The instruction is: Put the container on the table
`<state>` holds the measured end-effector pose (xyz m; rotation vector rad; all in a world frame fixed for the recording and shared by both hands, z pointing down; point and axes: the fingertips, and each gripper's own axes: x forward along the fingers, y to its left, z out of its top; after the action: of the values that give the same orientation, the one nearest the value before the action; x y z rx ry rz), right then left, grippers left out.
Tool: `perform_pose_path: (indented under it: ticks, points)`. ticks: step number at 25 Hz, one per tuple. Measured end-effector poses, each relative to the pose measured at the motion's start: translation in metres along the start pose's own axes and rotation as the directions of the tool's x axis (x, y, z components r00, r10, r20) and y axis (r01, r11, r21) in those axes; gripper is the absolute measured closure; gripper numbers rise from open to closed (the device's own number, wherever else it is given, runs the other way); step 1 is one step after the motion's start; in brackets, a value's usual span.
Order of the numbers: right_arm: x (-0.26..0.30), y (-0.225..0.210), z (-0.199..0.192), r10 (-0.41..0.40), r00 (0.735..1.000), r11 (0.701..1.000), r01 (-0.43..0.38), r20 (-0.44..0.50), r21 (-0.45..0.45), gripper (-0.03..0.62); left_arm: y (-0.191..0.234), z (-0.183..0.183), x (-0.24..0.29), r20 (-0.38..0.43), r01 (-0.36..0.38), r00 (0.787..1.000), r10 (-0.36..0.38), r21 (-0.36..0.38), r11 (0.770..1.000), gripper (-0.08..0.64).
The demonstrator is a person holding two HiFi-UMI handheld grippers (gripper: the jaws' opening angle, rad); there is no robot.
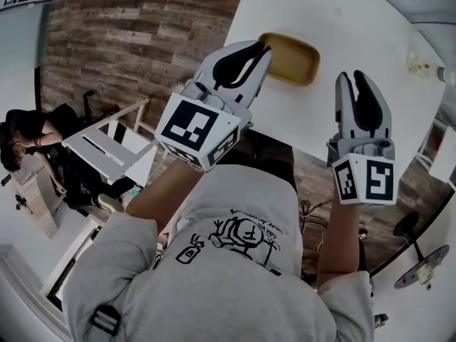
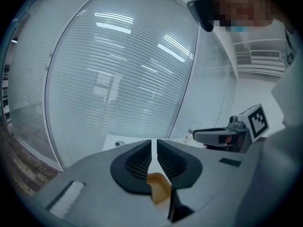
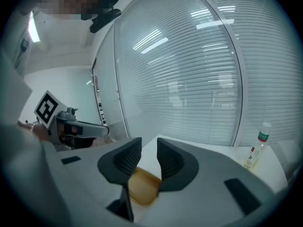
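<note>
A shallow yellow container (image 1: 291, 59) stands on the white table (image 1: 356, 20), near its front edge. Both grippers hang in the air on the near side of it, not touching it. My left gripper (image 1: 263, 46) points at the container's left end, its jaws drawn almost together with nothing between them. My right gripper (image 1: 350, 75) is to the container's right, its jaws apart and empty. In the left gripper view the container (image 2: 160, 189) shows below the left gripper (image 2: 154, 142). In the right gripper view the container (image 3: 142, 188) lies under the right gripper (image 3: 149, 141).
A small bottle (image 1: 427, 68) stands at the table's right side, also seen as the bottle (image 3: 255, 150) in the right gripper view. A white folding rack (image 1: 107, 148) and a seated person (image 1: 28, 137) are on the wooden floor to the left. Blinds cover the windows behind the table.
</note>
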<state>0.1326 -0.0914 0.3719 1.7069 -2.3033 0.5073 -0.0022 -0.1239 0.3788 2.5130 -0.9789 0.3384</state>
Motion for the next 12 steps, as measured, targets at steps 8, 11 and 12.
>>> perform_pose_path:
  ticks: [8, 11, 12]
  points:
    - [-0.043, 0.016, 0.067, 0.025, 0.993, 0.999, -0.020, 0.118, -0.043, 0.545, -0.040, 0.058, -0.029, 0.102, 0.047, 0.994, -0.051, 0.038, 0.998, 0.543]
    - [-0.061, 0.031, 0.087, 0.049, 0.988, 0.998, -0.042, 0.144, -0.050, 0.558, -0.055, 0.077, -0.047, 0.125, 0.069, 0.989, -0.075, 0.051, 0.996, 0.549]
    - [-0.066, 0.036, 0.094, 0.054, 0.987, 0.997, -0.046, 0.154, -0.056, 0.560, -0.059, 0.084, -0.052, 0.136, 0.075, 0.987, -0.082, 0.056, 0.996, 0.549]
